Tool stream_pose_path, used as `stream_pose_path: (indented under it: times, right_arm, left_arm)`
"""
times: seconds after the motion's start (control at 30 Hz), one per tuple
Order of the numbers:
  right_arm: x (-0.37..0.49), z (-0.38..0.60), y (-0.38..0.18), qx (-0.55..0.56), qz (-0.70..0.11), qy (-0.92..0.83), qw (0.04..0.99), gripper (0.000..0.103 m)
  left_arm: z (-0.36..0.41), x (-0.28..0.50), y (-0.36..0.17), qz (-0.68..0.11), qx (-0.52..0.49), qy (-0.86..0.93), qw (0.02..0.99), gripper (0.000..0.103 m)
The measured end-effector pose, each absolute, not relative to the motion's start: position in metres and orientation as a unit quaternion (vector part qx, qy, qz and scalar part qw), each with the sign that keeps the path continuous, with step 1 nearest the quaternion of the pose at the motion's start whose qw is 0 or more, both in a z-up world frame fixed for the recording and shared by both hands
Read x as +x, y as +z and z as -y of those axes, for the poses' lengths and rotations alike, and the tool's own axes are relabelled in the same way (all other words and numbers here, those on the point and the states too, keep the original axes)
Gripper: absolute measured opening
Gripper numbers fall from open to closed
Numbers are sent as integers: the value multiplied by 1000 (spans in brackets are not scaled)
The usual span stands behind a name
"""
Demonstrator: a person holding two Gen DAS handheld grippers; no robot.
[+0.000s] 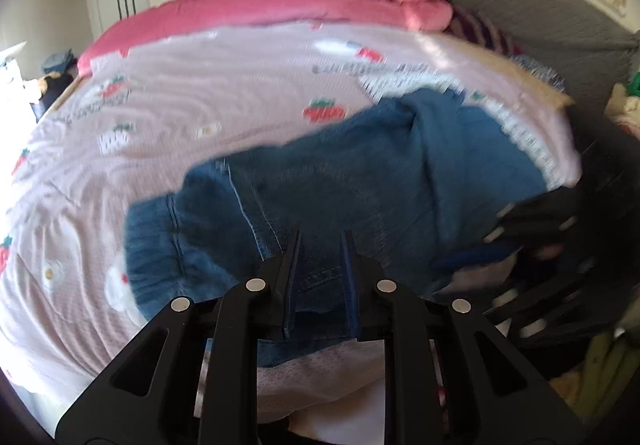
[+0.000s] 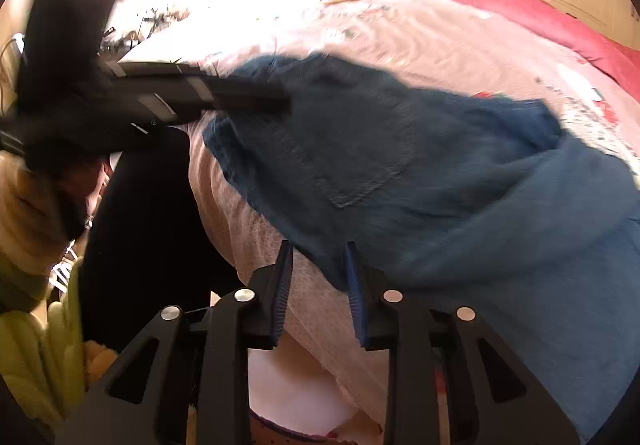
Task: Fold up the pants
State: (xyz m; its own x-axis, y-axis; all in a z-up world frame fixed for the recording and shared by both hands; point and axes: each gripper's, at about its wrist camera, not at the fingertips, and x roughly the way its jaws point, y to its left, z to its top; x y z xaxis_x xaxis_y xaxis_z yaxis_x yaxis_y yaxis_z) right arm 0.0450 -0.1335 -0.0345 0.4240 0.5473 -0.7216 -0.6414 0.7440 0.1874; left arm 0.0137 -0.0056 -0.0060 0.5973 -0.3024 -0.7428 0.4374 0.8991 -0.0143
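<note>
The blue denim pants (image 1: 360, 181) are spread across the pink strawberry-print bedcover (image 1: 200, 105) of the bed, near its closer edge, bunched into a rough bundle with a back pocket facing up in the right wrist view and a gathered waistband or cuff end toward the left in the left wrist view. The left gripper (image 1: 322, 245) is held low over the near edge of the denim; its jaws are seen parted by a narrow gap with denim lying between and beneath them, and no pinch on the cloth can be made out, so the fabric appears released. The right gripper (image 2: 320, 257) is likewise angled down at the near hem, where the denim meets the bedcover; its jaws stand somewhat apart and nothing is clamped. Both grippers are probably placed at this edge because a fold has been laid down here, or a fresh hold is about to be sought. A pink quilt (image 1: 280, 5) is heaped at the far side of the bed, well apart from the pants. Motion blur softens much of both views.
</note>
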Motion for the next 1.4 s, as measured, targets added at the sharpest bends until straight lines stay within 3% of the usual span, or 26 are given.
stream_pose_path:
  times: [0.13,0.47,0.5,0.6,0.67,0.73,0.87,0.93,1.1,1.17,1.27,1.33,1.4]
  right_arm:
    - [52,178,-18,-28,-386,297,873,35]
    - [83,256,-59,30,-454,178,873,45]
    - [82,258,-60,39,-447,183,875,46]
    - [77,260,-55,37,-441,193,876,50]
    - [75,260,-49,55,-433,200,877,55]
    - [74,266,-38,82,-416,209,881,60]
    - [78,279,-17,95,-396,189,894,69]
    - [79,287,-10,93,-388,176,900,79]
    - [103,302,15,81,-371,138,915,87]
    - [117,304,21,68,-368,132,918,90]
    - [152,296,29,42,-373,127,918,91]
    - [181,287,32,29,-384,135,913,91]
    - [211,269,31,1,-398,143,906,91]
  left_arm:
    - [-6,20,-45,-443,52,-190,875,12]
    - [-8,14,-38,-427,30,-196,883,12]
    - [-9,11,-29,-419,18,-202,885,16]
    - [-8,0,5,-381,8,-217,899,41]
    - [0,-7,24,-357,24,-223,907,44]
    - [9,-6,32,-349,20,-243,905,57]
    - [44,10,26,-368,9,-292,883,61]
    - [61,17,19,-380,-4,-316,869,62]
    - [96,32,2,-398,5,-351,848,62]
    - [106,38,-3,-405,1,-359,841,57]
    - [118,45,-17,-413,1,-368,833,41]
    - [119,49,-30,-422,-2,-359,833,23]
    - [117,55,-46,-437,-20,-350,829,16]
